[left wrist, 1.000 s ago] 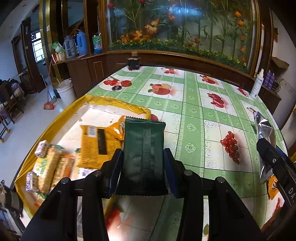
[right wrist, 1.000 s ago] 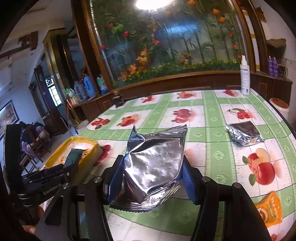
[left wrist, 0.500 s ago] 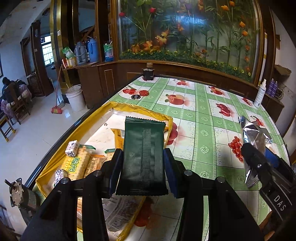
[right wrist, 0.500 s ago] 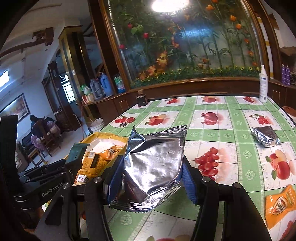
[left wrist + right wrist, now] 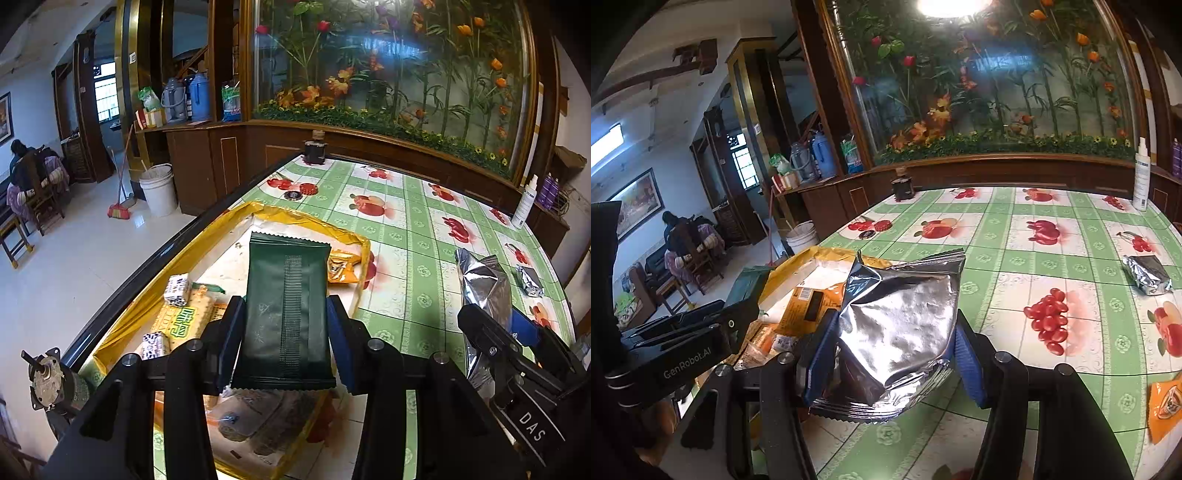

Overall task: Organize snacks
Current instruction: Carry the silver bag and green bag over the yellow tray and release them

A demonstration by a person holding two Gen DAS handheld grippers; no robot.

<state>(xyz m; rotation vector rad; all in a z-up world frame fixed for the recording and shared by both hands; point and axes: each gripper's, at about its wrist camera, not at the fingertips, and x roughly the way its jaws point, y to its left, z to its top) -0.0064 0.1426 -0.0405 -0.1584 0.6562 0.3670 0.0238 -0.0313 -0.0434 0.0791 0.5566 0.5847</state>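
Left gripper (image 5: 284, 343) clenches an upright dark green packet (image 5: 286, 314) directly above the yellow tray (image 5: 177, 258); right gripper (image 5: 892, 354), grasping a silver foil bag (image 5: 901, 328), stands farther right.

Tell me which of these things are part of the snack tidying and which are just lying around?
Part of the job:
green packet in left gripper
silver bag in right gripper
yellow tray
small foil pack
orange pouch

Lying about:
spray bottle
dark jar
white bucket
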